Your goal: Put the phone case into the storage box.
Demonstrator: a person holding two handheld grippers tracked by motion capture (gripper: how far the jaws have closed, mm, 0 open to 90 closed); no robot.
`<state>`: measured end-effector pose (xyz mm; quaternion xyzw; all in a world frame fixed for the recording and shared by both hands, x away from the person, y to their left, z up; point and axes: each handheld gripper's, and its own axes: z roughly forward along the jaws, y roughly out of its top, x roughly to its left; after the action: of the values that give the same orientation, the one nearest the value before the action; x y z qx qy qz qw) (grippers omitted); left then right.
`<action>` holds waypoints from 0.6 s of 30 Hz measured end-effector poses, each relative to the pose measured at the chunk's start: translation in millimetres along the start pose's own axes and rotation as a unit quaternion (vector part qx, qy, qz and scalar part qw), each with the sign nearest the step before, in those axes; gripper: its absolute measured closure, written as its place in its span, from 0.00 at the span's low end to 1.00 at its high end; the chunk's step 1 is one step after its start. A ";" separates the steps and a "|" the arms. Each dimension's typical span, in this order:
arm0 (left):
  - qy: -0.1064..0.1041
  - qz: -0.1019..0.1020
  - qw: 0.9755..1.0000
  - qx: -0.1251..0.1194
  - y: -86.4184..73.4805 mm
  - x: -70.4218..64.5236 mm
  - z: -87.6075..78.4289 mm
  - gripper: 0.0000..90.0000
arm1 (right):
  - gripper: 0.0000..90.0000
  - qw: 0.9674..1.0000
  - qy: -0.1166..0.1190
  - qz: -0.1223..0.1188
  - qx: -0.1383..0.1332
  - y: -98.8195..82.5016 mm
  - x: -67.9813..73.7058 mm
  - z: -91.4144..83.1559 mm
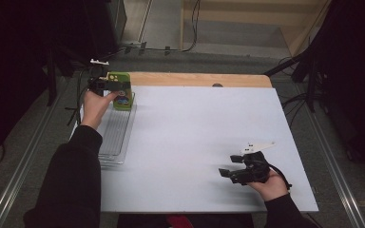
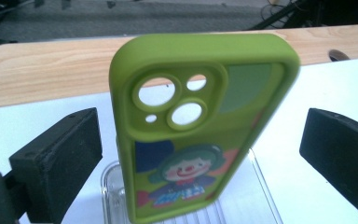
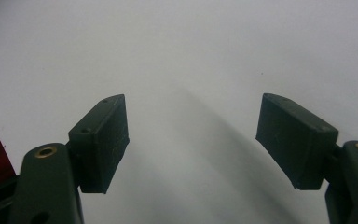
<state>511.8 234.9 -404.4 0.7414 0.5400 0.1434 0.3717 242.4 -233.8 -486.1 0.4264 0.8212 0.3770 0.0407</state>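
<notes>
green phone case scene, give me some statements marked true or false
1. The green phone case stands upright in a clear ridged tray. True.
2. The left hand-held gripper is clamped shut on the case. False: its jaws stand open on either side, apart from the case.
3. The right hand-held gripper holds a pen. False: its open jaws hold nothing, over the bare white sheet.
4. The case shows a clown picture below its camera cutouts. True.
5. The tray sits at the table's right edge. False: it sits at the left.
</notes>
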 end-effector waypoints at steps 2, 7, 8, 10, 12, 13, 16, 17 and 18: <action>-0.007 0.001 1.000 0.010 -0.7 -0.4 -0.9 0.00 | 0.26 1.000 0.000 0.001 0.000 -0.1 -0.4 0.1; -0.012 0.003 1.000 0.028 -2.8 0.3 -4.7 0.00 | 0.26 1.000 -0.001 0.004 -0.001 -0.2 -0.7 -0.5; -0.016 0.003 0.999 0.029 -3.1 0.6 -6.2 0.00 | 0.26 1.000 -0.001 0.004 -0.001 -0.2 -0.8 -0.6; -0.018 0.006 0.999 0.035 -3.8 0.5 -8.9 0.00 | 0.26 1.000 -0.001 0.005 -0.002 -0.2 -1.0 -0.6; -0.020 0.010 0.999 0.041 -4.6 0.0 -11.5 0.00 | 0.26 1.000 -0.002 0.004 -0.001 -0.1 -1.2 -0.3; -0.020 0.011 0.999 0.043 -4.8 -0.4 -13.0 0.00 | 0.26 1.000 -0.001 0.004 0.000 -0.1 -1.2 -0.2; -0.029 0.009 0.999 0.043 -5.4 -1.0 -17.6 0.00 | 0.26 1.000 -0.001 0.004 -0.001 0.0 -1.3 -0.2; -0.033 0.008 0.998 0.046 -5.5 -1.1 -18.8 0.00 | 0.26 1.000 -0.001 0.005 0.000 0.0 -1.2 -0.3; -0.036 0.008 0.998 0.052 -5.4 -1.4 -19.6 0.00 | 0.26 1.000 -0.001 0.005 0.000 0.0 -1.2 -0.2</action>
<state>495.5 242.2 -394.6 0.7689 0.5268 0.0912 0.3506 243.1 -234.8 -486.3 0.4308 0.8191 0.3767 0.0401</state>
